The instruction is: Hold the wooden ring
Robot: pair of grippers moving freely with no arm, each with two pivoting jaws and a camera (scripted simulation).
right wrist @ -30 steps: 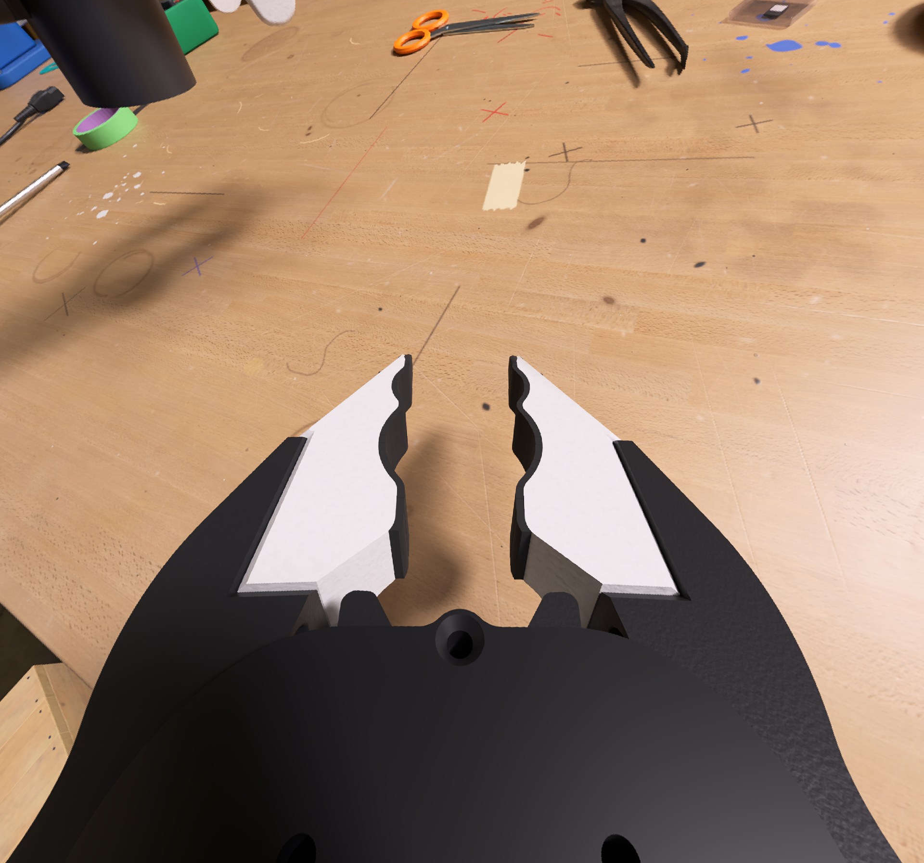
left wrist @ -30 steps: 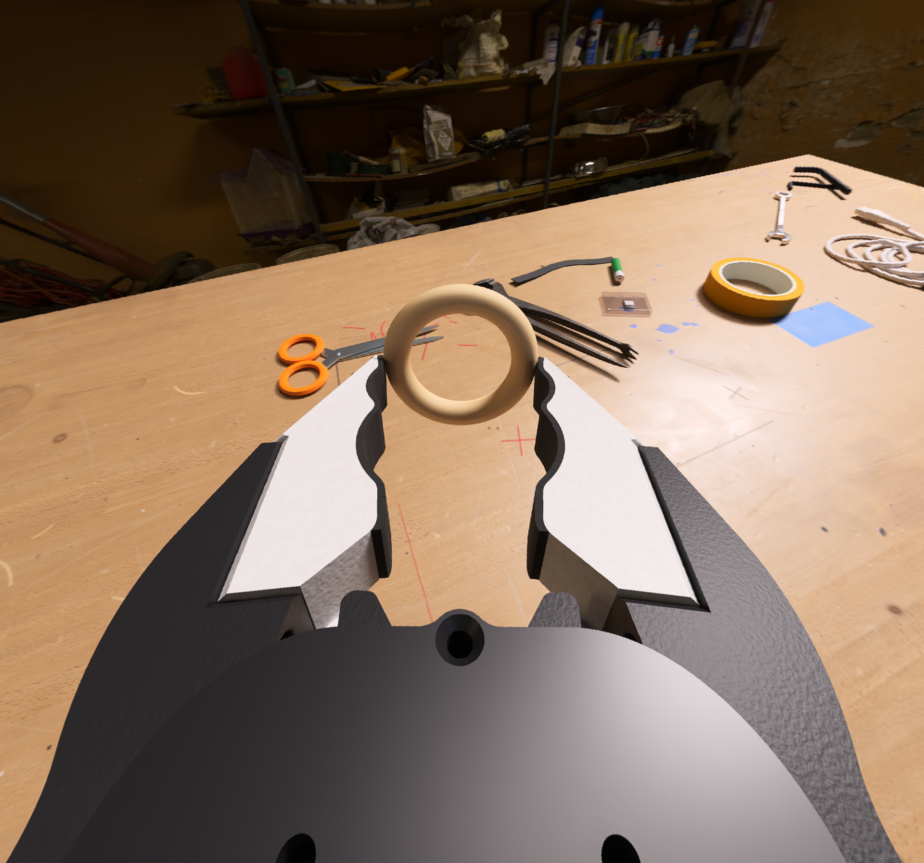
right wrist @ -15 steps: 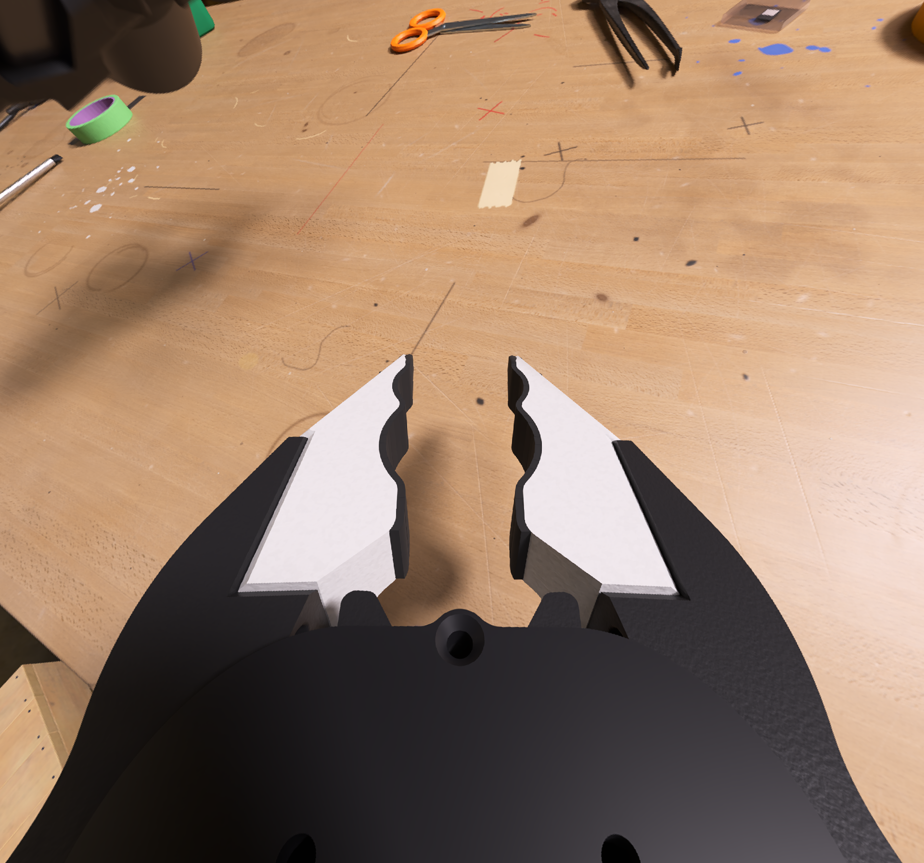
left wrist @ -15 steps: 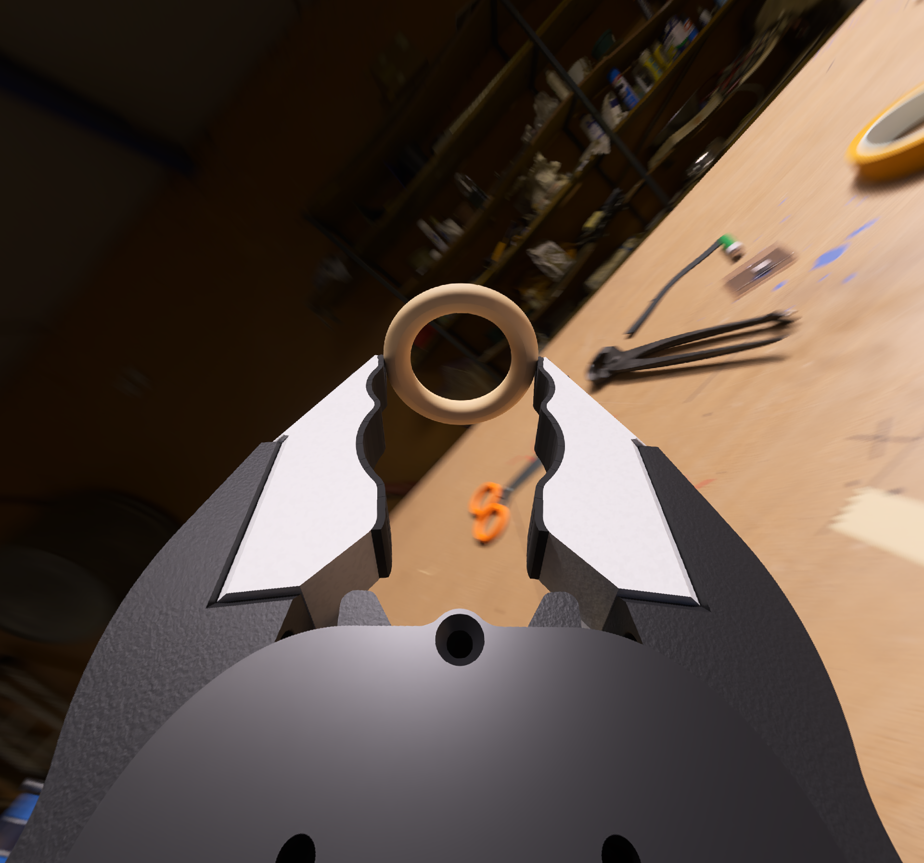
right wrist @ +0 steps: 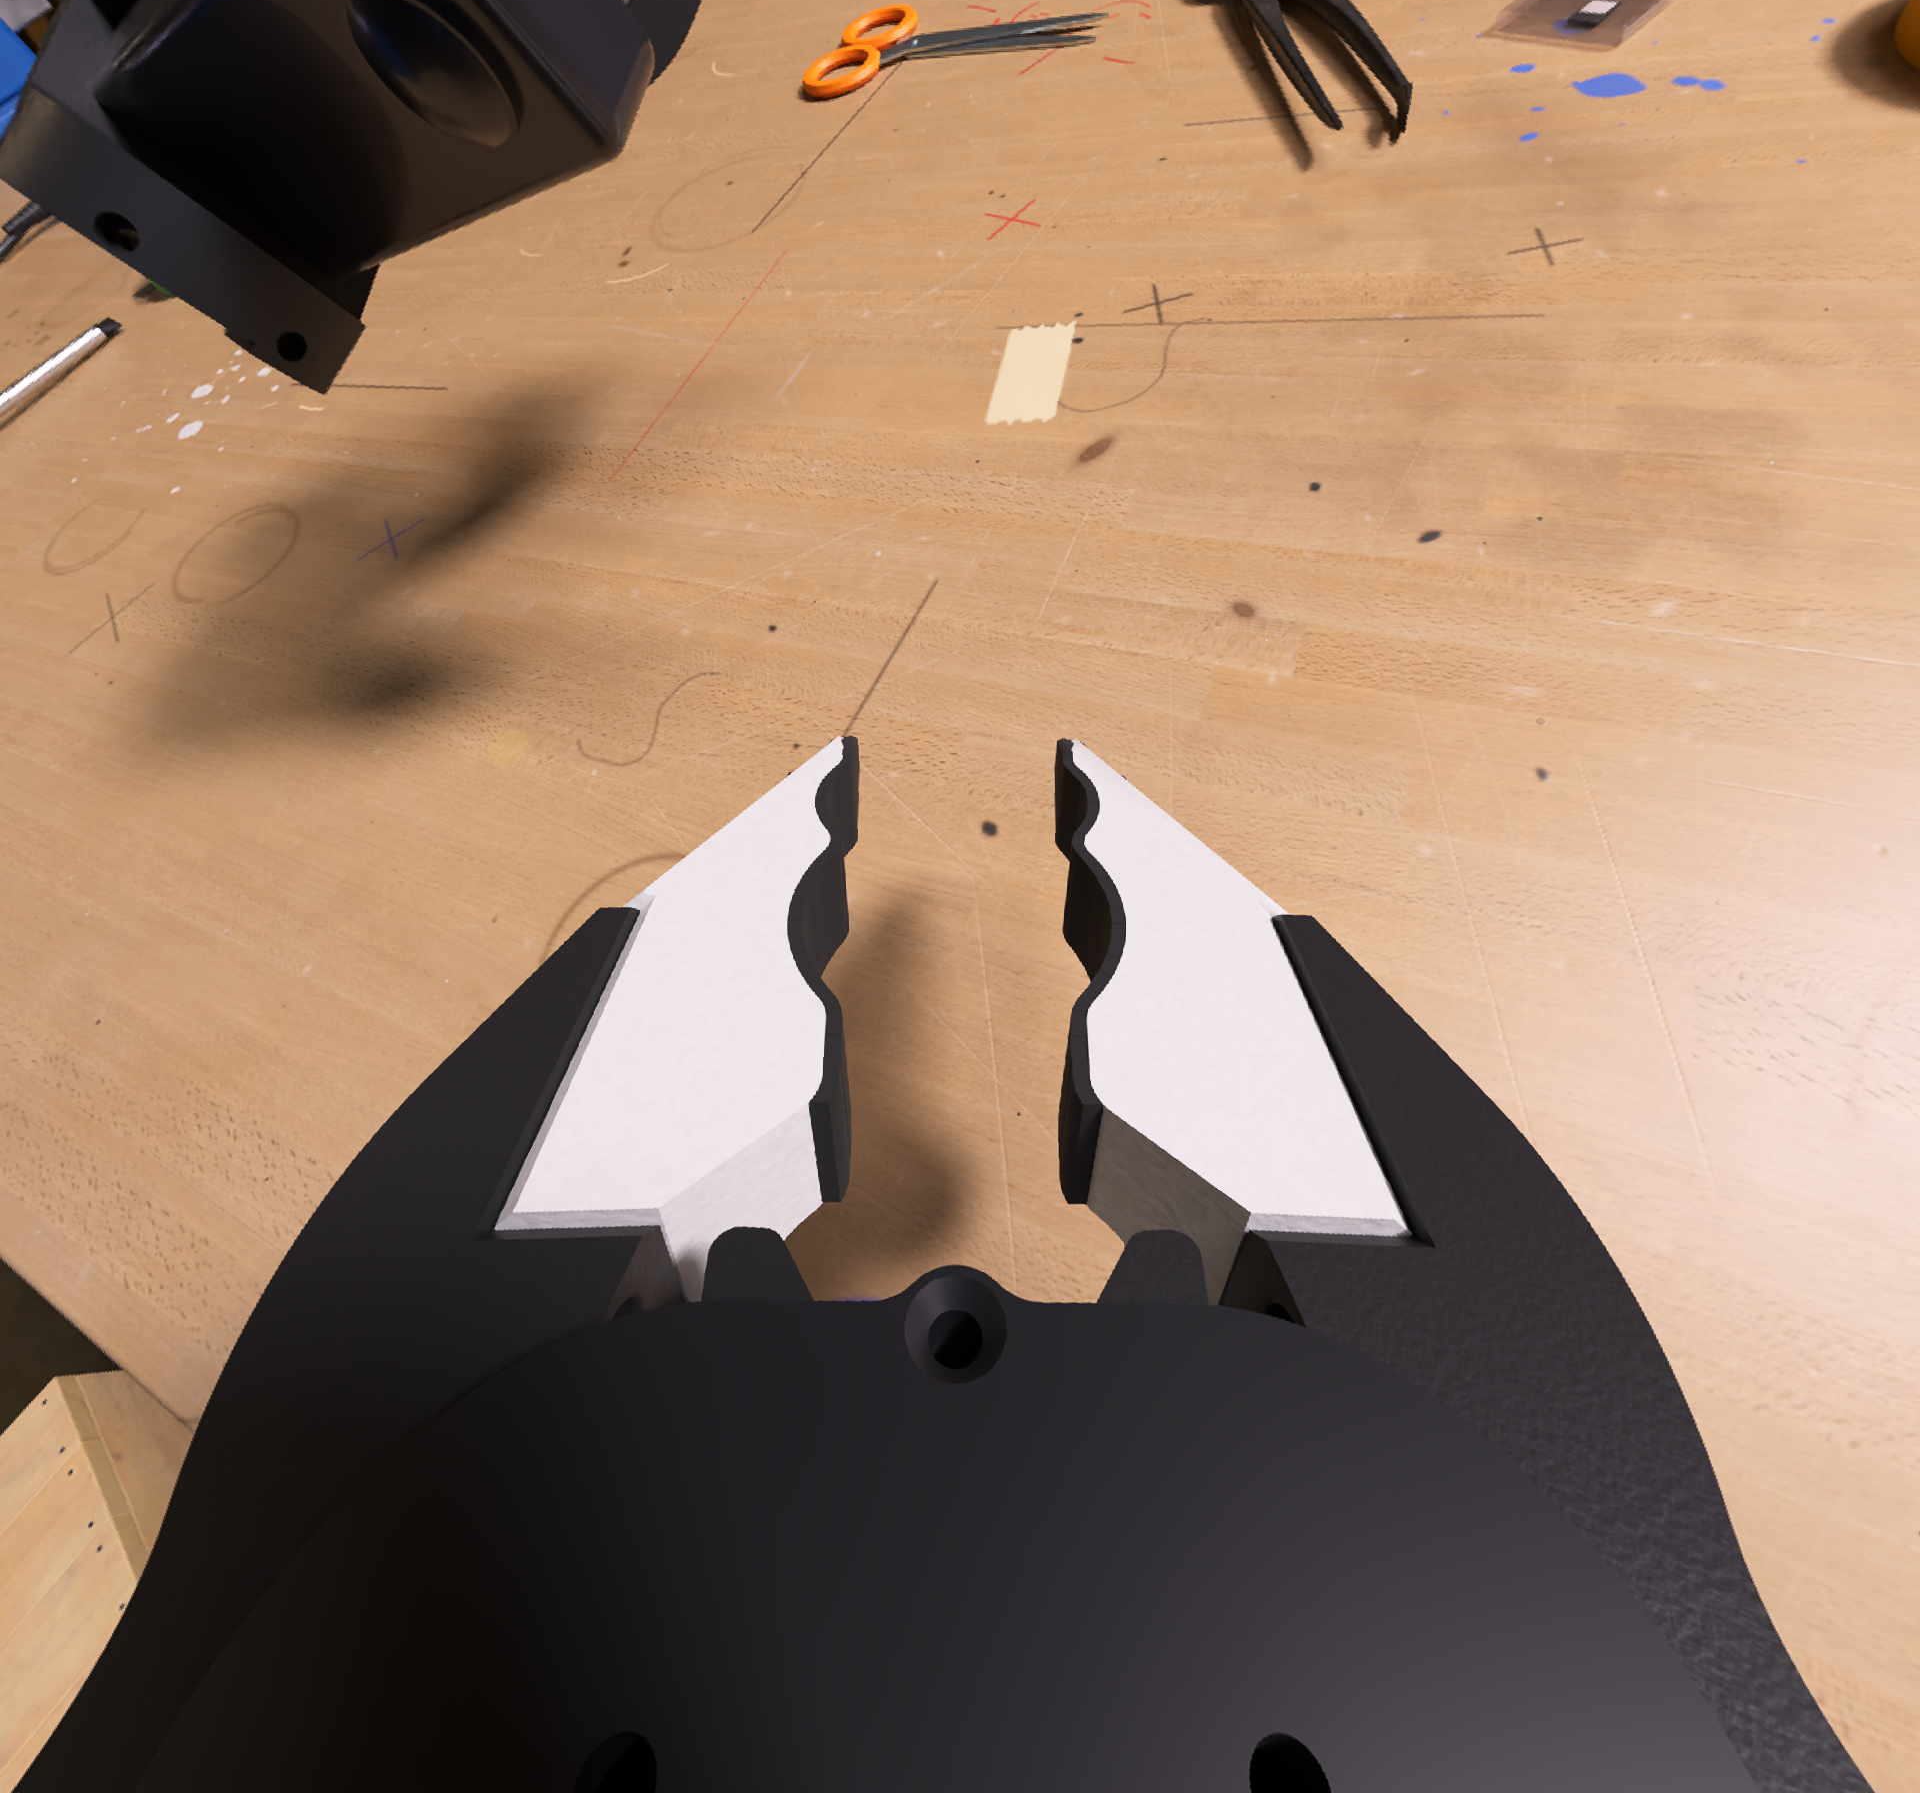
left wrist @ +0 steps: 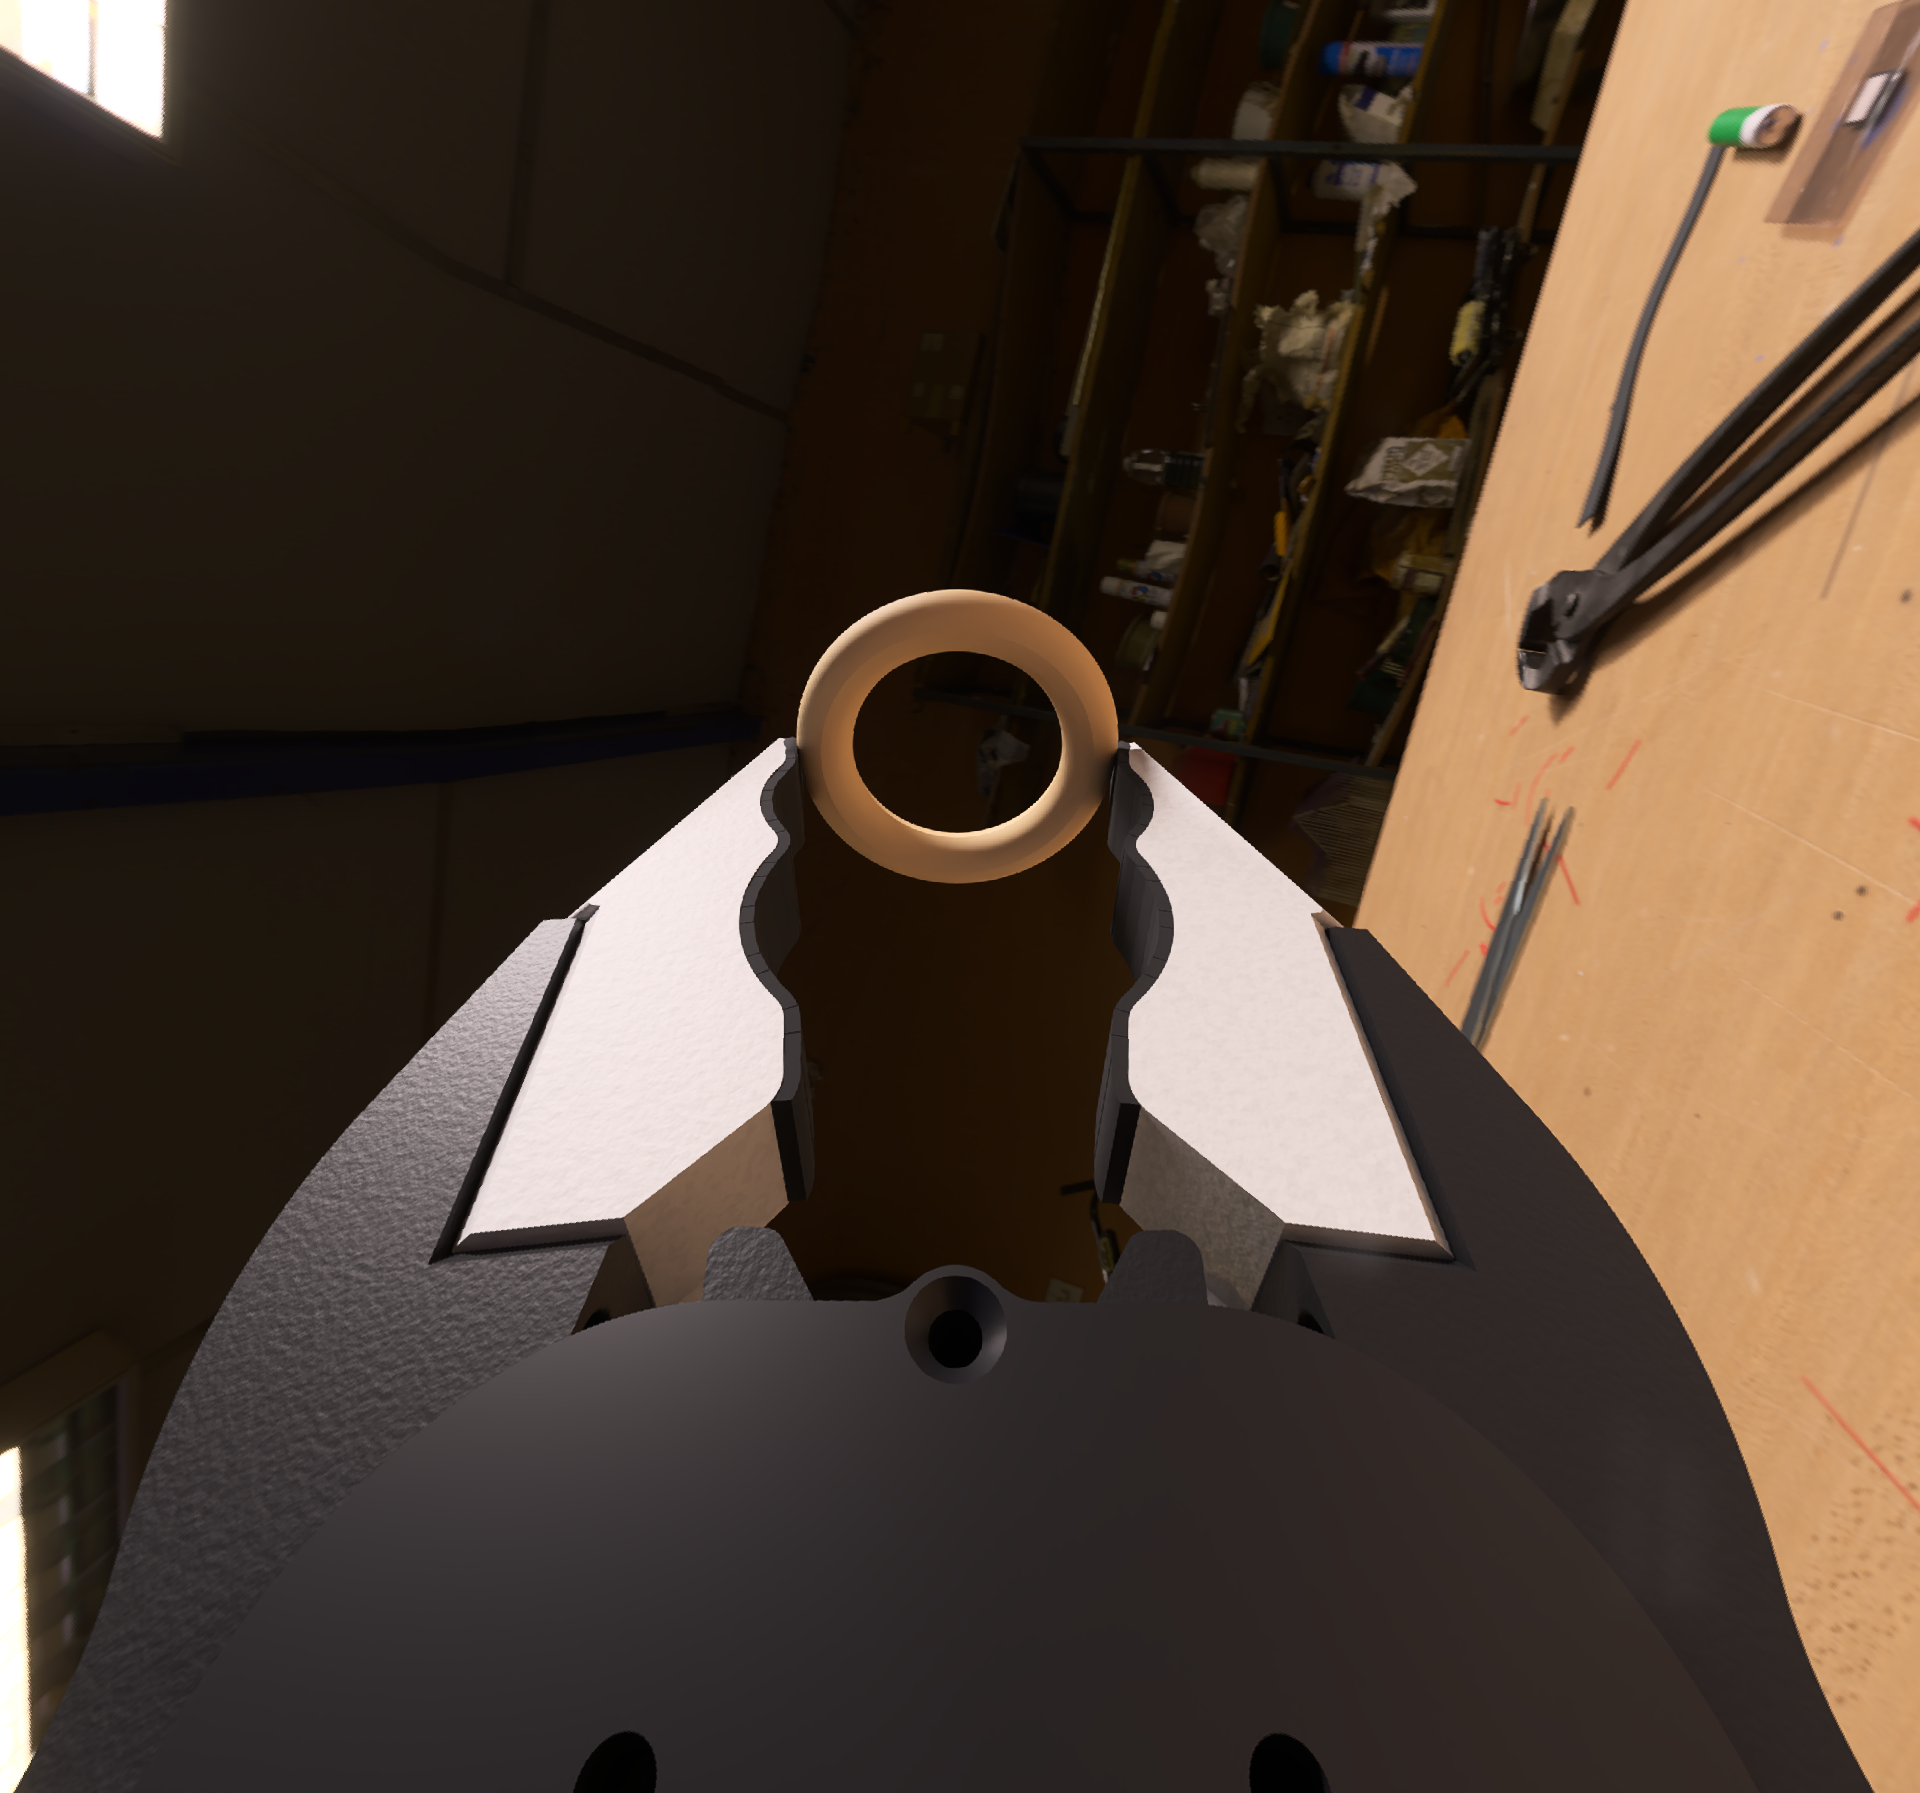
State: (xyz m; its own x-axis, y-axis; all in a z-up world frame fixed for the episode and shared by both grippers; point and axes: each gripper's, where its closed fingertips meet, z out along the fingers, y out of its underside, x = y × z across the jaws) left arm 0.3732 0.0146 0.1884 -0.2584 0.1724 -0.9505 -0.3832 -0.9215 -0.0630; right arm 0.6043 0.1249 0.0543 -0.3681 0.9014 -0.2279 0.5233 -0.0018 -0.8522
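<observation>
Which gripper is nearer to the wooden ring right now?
Left. The left gripper clamps the wooden ring between its fingertips, raised off the table. The right gripper hovers open above bare workbench, ring absent from its view.

Workshop, scarred wooden workbench [right wrist: 1351, 704], pincers [right wrist: 1299, 29], scissors [right wrist: 935, 44], cluttered shelves [left wrist: 1299, 393]

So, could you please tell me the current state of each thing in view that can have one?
wooden ring: pinched between the fingertips, off the table.
left tongs: shut on the ring.
right tongs: open, empty, above the table.
scissors: closed, lying flat.
pincers: handles spread, lying flat.
</observation>
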